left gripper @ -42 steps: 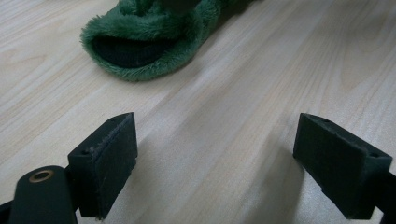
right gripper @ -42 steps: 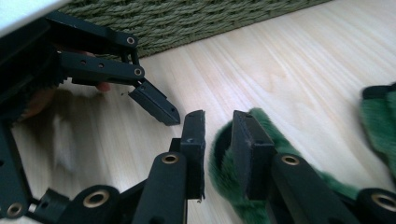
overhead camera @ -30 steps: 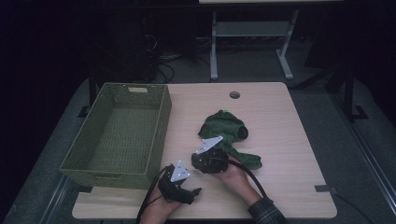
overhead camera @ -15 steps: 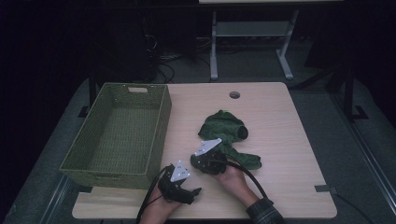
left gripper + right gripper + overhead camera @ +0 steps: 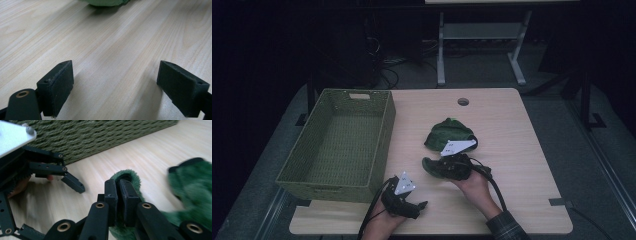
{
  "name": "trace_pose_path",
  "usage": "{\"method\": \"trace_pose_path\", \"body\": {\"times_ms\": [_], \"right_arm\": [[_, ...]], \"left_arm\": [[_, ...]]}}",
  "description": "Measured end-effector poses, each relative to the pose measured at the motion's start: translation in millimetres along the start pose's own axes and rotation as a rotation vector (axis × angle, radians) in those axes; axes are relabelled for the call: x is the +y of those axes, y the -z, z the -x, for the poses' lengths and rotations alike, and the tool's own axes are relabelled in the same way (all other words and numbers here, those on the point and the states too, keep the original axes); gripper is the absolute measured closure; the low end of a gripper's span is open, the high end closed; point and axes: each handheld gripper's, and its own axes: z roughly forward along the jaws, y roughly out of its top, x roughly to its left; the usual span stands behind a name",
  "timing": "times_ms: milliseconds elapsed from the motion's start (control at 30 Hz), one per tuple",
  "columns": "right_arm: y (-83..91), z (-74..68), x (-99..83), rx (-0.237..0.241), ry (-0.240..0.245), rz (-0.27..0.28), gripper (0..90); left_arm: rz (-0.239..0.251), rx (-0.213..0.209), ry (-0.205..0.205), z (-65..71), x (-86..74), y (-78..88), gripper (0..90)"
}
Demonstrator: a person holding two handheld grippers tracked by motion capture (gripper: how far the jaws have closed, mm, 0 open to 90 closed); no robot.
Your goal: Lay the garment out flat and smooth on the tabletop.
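One green plush toy [image 5: 447, 137] lies mid-desk [image 5: 512, 135], its near edge pinched in the closed right tongs [image 5: 119, 192], left tongs [image 5: 116, 82] open; next, carry it into the basket [image 5: 287, 172].

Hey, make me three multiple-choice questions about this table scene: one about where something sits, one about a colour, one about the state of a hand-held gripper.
1. Where does the woven basket stand on the table?
A. on its left side
B. on its right side
C. in the middle

2. What colour is the fuzzy cloth?
A. red
B. green
C. white

3. How do the jaws of the right hand-held gripper stand?
A. wide open over bare wood
B. closed on an edge of the cloth
C. closed on the basket's rim

Answers:
1 A, the high view shows the basket along the left edge.
2 B, it is dark green in both the high view and the right gripper view.
3 B, the right gripper view shows the pads pressed together with a green fold between them.
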Motion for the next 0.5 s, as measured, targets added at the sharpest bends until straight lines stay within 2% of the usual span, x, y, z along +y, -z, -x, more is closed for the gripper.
{"method": "trace_pose_path", "body": {"times_ms": [67, 333, 500], "right_arm": [[8.1, 4.2, -2.6, -0.006, -0.026, 0.014, 84.4], [33.9, 18.6, -15.7, -0.044, -0.068, 0.048, 84.3], [44.7, 28.5, -23.5, -0.079, -0.094, 0.045, 84.3]], "left_arm": [[0.002, -0.001, 0.004, 0.3, 0.0, -0.1, 13.4], [0.002, -0.003, 0.005, 0.4, 0.1, 0.0, 13.4], [0.002, -0.002, 0.005, 0.4, 0.1, 0.0, 13.4]]}}
